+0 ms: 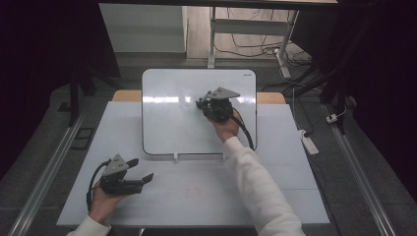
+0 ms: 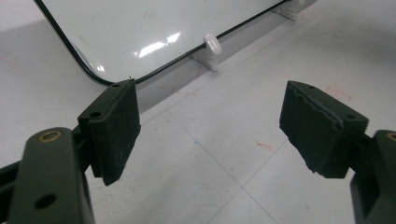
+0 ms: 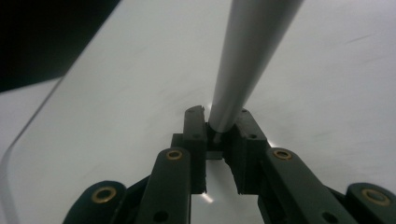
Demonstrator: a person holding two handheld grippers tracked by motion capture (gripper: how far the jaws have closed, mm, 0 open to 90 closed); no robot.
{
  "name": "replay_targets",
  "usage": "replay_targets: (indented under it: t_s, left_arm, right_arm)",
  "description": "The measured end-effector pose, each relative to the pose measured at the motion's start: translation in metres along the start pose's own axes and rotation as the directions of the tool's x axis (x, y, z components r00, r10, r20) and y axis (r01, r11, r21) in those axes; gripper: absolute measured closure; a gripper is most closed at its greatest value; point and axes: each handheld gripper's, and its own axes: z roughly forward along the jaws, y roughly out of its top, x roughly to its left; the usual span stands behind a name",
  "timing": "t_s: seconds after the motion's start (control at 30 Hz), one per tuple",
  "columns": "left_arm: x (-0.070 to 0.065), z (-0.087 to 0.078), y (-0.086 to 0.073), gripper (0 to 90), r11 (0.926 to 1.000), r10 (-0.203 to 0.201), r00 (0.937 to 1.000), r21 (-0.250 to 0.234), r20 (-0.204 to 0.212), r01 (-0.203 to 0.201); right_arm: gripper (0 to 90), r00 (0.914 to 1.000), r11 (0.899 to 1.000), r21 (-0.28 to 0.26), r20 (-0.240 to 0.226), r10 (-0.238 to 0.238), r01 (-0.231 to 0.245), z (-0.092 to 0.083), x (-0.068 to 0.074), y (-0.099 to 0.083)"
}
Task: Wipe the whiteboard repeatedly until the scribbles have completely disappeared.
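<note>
A: Where is the right gripper (image 1: 202,104)?

B: It is over the far right part of the whiteboard (image 1: 167,123), which stands tilted at the middle of the table (image 1: 196,196). Its jaws are nearly closed on a thin grey stick (image 3: 247,60), perhaps a marker; the view is too close to say.

A: And the left gripper (image 1: 140,169)?

B: It rests low at the near left of the table, jaws wide apart, with nothing between them. The board's near edge sits in small white holders (image 2: 211,46).
</note>
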Motion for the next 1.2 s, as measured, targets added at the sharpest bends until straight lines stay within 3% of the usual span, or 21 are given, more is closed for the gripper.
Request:
replay_targets:
  t_s: [0.07,0.13,0.23,0.3,0.37,0.43,0.53,0.63,0.77,0.9,1.03,1.2]
  left_arm:
    - [0.001,0.000,0.000,21.0,1.0000,-0.002,1.0000,0.001,-0.003,0.002]
    - [0.001,-0.001,0.000,21.0,1.0000,-0.003,1.0000,-0.004,-0.005,0.003]
    - [0.000,-0.001,0.000,21.2,1.0000,-0.001,1.0000,-0.009,-0.006,0.001]
    - [0.000,-0.001,0.000,21.3,0.9999,-0.001,1.0000,-0.011,-0.008,0.001]
    - [0.001,-0.001,0.000,21.4,0.9999,-0.004,1.0000,-0.011,-0.008,0.004]
    - [0.001,-0.001,0.000,21.4,0.9999,-0.007,0.9999,-0.014,-0.009,0.007]
    - [0.001,-0.002,0.001,21.5,0.9997,-0.010,0.9999,-0.022,-0.012,0.009]
    - [0.000,-0.002,0.002,22.7,0.9992,-0.012,0.9999,-0.037,-0.007,0.012]
    - [-0.002,-0.001,0.005,25.6,0.9984,-0.007,0.9999,-0.056,0.008,0.007]
    - [-0.008,0.002,0.011,28.3,0.9970,0.012,0.9996,-0.077,0.024,-0.010]
    - [-0.016,0.003,0.020,30.1,0.9942,0.055,0.9980,-0.095,0.032,-0.052]
    - [-0.026,0.006,0.039,31.1,0.9873,0.098,0.9935,-0.131,0.057,-0.090]
  right_arm:
    - [77.4,0.9973,0.999,0.036,-0.068,-0.029,0.031,0.002,0.009,-0.006]
    - [77.4,0.9958,0.997,0.048,-0.075,-0.053,0.057,-0.003,0.008,-0.009]
    - [77.4,0.9992,0.999,0.024,-0.021,0.033,-0.032,-0.014,-0.007,-0.011]
    - [77.4,0.9995,0.999,0.035,-0.024,0.022,-0.021,-0.018,-0.007,-0.015]
    - [77.4,0.9969,0.996,0.090,-0.079,-0.004,0.011,-0.020,-0.002,-0.020]
    - [77.4,0.9957,0.993,0.116,-0.089,-0.023,0.033,-0.025,0.002,-0.026]
    - [77.4,0.9936,0.996,0.088,-0.109,0.029,-0.019,-0.041,0.002,-0.035]
    - [77.4,0.9871,0.996,0.087,-0.155,0.040,-0.027,-0.062,0.009,-0.040]
    - [77.3,0.9711,0.994,0.107,-0.235,0.039,-0.014,-0.086,0.025,-0.050]
    - [77.3,0.9446,0.989,0.145,-0.319,0.079,-0.033,-0.103,0.039,-0.062]
    - [77.3,0.9258,0.983,0.184,-0.366,0.093,-0.026,-0.111,0.051,-0.074]
    - [77.3,0.9097,0.976,0.214,-0.398,0.118,-0.033,-0.118,0.058,-0.086]
